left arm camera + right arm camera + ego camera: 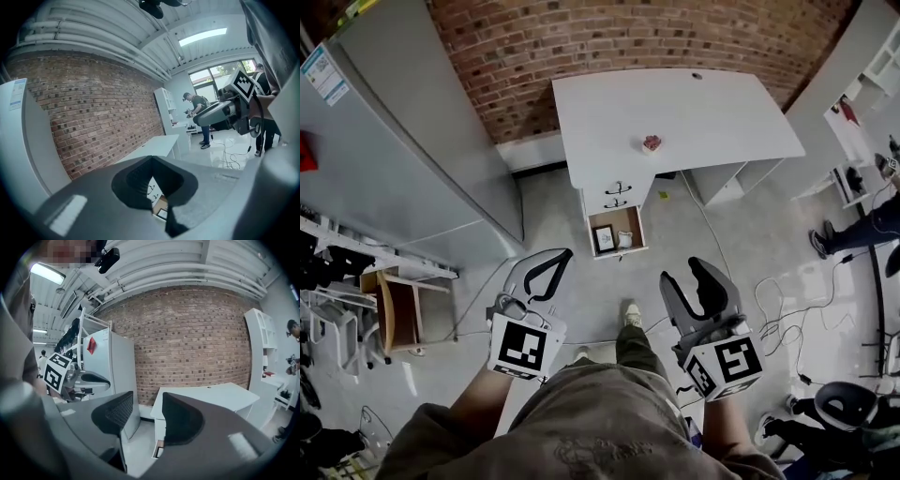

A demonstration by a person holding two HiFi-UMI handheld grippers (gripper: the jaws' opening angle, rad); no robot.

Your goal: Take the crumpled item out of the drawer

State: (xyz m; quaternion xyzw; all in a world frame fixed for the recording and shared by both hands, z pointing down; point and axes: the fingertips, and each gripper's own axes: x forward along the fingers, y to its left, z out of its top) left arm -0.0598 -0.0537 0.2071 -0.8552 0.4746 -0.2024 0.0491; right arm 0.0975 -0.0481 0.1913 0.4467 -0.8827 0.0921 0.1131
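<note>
The white desk (712, 112) stands against the brick wall, and its bottom drawer (630, 217) is pulled open. Inside lie a small framed picture (604, 238) and, to its right, a pale crumpled item (625, 239). A small pinkish object (652, 142) sits on the desk top. Both grippers are held low, well short of the drawer. My left gripper (565, 253) (151, 158) is shut, tips touching, holding nothing. My right gripper (682, 270) (146, 404) is open and empty. The drawer (161, 207) shows through the left jaws.
A tall grey cabinet (422, 141) fills the left side. A wooden stool (394, 309) stands below it. Cables (778, 319) trail over the floor at right, near a person's legs (862, 225) and white shelving (862, 103).
</note>
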